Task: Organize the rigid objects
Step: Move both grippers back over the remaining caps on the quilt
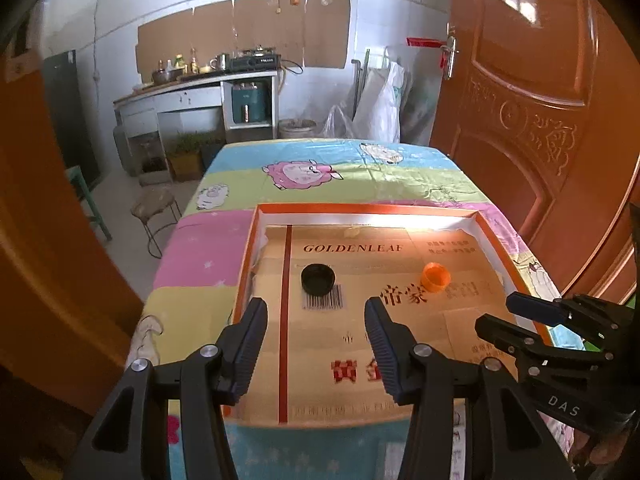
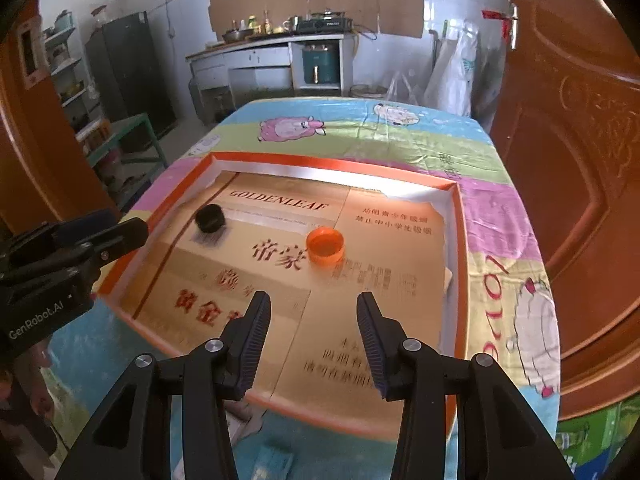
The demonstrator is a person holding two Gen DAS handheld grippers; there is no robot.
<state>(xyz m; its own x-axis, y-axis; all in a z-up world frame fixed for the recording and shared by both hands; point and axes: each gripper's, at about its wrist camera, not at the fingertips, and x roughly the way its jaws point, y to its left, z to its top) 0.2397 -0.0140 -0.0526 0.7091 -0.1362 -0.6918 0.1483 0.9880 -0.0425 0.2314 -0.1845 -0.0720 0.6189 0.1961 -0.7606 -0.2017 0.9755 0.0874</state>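
Two empty grippers (image 1: 316, 312) (image 2: 312, 306), two caps (image 1: 318, 279) (image 1: 436, 276).

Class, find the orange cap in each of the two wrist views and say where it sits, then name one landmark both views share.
Left wrist view: the orange cap lies right of centre in the tray, right of the black cap.
Right wrist view: the orange cap sits near the picture's centre, ahead of the open right gripper.
Shared landmark: the GOLDENLEAF lettering.

Two bottle caps, one black cap (image 1: 318, 279) and one orange cap (image 1: 435, 276); one orange-rimmed tray (image 1: 500, 240); two claws
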